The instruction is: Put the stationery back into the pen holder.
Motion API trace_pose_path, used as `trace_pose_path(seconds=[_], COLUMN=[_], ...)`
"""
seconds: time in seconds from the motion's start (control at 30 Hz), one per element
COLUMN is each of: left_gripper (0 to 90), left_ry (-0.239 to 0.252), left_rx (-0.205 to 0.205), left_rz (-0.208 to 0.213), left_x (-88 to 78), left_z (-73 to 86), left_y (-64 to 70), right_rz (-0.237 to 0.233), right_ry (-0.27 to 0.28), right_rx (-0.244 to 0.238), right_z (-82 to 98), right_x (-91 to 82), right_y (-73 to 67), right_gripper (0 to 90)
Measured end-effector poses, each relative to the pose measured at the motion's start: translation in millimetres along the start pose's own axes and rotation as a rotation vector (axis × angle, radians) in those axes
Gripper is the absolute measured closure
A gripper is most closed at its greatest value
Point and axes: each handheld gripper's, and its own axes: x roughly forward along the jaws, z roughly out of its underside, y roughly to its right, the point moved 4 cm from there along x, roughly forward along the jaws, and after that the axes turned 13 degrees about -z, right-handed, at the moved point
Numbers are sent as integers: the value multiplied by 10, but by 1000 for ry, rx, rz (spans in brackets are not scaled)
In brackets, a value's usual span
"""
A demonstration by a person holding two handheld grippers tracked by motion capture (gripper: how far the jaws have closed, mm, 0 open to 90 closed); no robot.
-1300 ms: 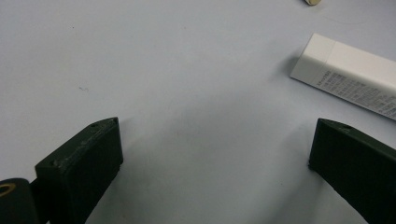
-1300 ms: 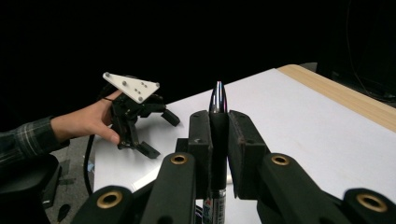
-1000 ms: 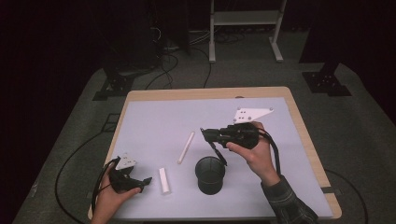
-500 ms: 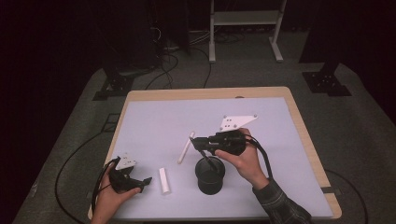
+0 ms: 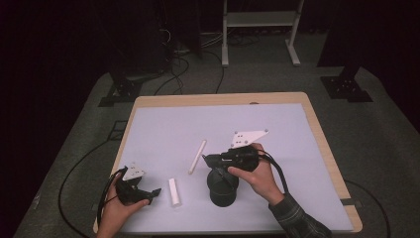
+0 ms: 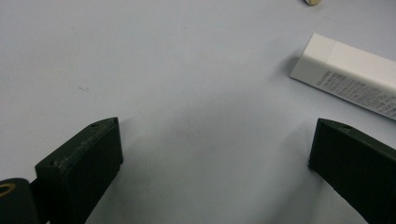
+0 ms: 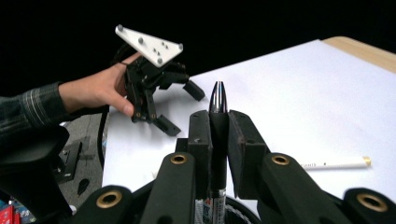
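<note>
Your right hand-held gripper point(image 7: 218, 135) was clamped fully on a black pen point(image 7: 218, 122), held upright, tip up, directly above the black cup point(image 5: 222, 187) on the counter point(image 5: 277, 124). Your left hand-held gripper point(image 6: 212, 163) rested low over the counter, jaws wide apart and empty, just beside the white eraser point(image 6: 350, 79).

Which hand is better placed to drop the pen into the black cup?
The right. The right gripper is shut on the pen directly above the black cup. The left gripper rests open at the table's near-left corner, beside a white eraser.
</note>
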Motion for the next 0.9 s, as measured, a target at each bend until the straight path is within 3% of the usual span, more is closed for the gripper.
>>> trace_pose_path(seconds=[0.7, 0.9], left_gripper=[19, 18], left_ry=[2, 2], left_rx=[-1, -2], left_rz=[-1, 0], left_x=[1, 1], left_z=[0, 0], left_y=[2, 2], right_rz=[4, 9], right_ry=[-94, -87], right_rx=[33, 25], right_z=[311, 312], right_x=[83, 55], right_y=[16, 3], right_gripper=[790, 742])
